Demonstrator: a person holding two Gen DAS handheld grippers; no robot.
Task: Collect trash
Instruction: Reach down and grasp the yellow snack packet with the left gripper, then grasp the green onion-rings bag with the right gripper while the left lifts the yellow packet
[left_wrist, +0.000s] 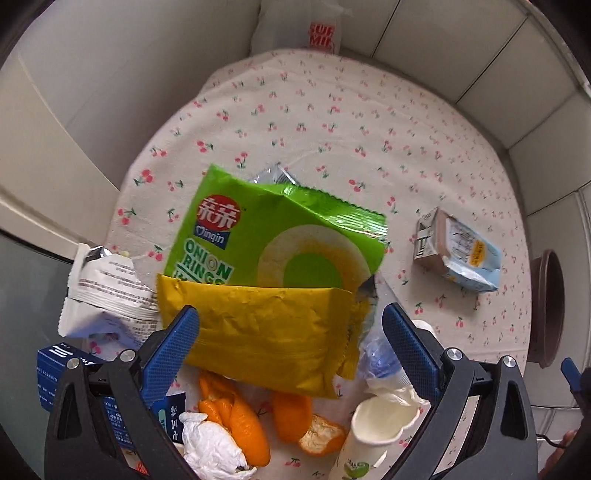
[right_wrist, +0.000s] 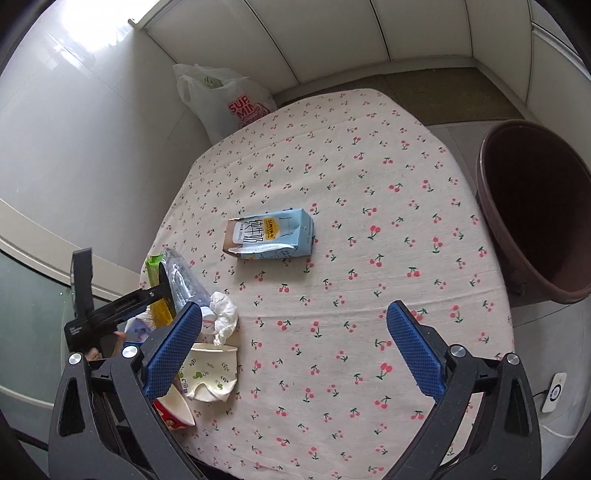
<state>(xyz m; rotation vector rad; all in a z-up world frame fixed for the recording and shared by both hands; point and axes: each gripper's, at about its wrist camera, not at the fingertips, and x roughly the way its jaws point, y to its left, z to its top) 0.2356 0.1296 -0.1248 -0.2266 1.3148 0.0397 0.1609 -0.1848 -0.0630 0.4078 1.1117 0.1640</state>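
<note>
Orange peel pieces (left_wrist: 236, 417), a crumpled white tissue (left_wrist: 212, 448) and a squashed white paper cup (left_wrist: 373, 432) lie closest under the left gripper (left_wrist: 291, 338), whose blue-padded jaws stand wide apart over the trash pile. Between and just ahead of them sits a crinkled yellow foil wrapper (left_wrist: 258, 332), overlapping a green onion-ring snack bag (left_wrist: 273, 236). Neither pad appears to press the wrapper, so nothing is held yet.

The right gripper (right_wrist: 295, 345) is likewise spread wide and empty, hovering over bare cherry-print tablecloth (right_wrist: 369, 166). A flattened light-blue milk carton (right_wrist: 271, 236) lies alone well ahead of it, and the dark brown plastic bin (right_wrist: 535, 221) stands off the table's right edge.

The step in hand looks like picking the next piece. For the left, that would mean lowering and closing on the yellow wrapper, which is thin and slippery and may drag the green bag along. The carton is the clearer target for the right gripper, with nothing in its way.

A white printed wrapper (left_wrist: 110, 284) and a dark blue box (left_wrist: 62, 365) crowd the pile's left side, and a white plastic shopping bag (right_wrist: 229, 107) stands beyond the table's far edge.
</note>
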